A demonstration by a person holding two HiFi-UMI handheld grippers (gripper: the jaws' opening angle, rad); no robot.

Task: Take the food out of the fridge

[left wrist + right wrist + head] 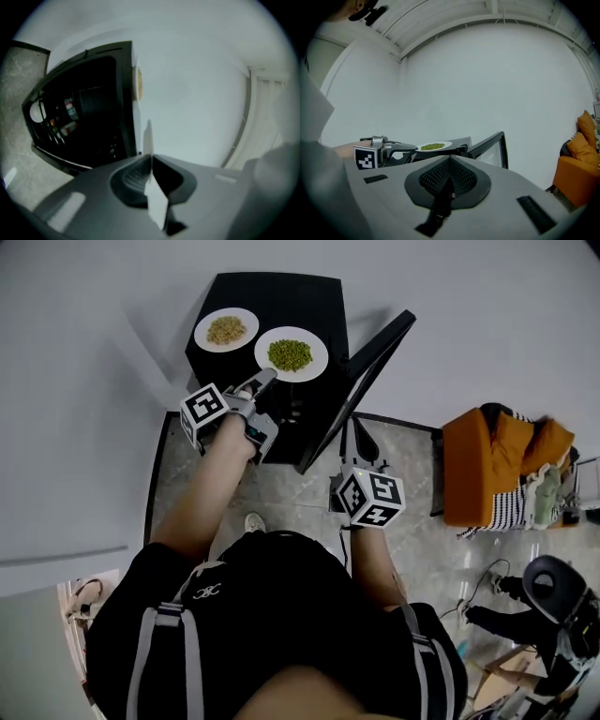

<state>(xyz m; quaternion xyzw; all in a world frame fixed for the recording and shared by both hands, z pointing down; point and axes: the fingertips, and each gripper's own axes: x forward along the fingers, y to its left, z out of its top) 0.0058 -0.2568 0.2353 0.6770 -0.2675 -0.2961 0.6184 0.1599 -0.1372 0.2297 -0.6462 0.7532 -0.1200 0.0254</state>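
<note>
A small black fridge (309, 306) stands against the wall with its door (370, 367) swung open. On its top sit a white plate of tan food (225, 330) and a white plate of green peas (291, 353). My left gripper (265, 379) is shut on the near rim of the pea plate. In the left gripper view that rim (156, 201) shows edge-on between the closed jaws. The right gripper view shows the pea plate (433, 146) just over the fridge top. My right gripper (450, 161) is shut and empty, lower and right of the door, its marker cube (368, 498) showing.
Inside the dark fridge (93, 117) are small coloured items (63, 117). An orange seat with striped cloth (497, 465) stands to the right. Cables (487, 577) and a black wheeled base (553, 592) lie on the floor at lower right. A white wall is behind the fridge.
</note>
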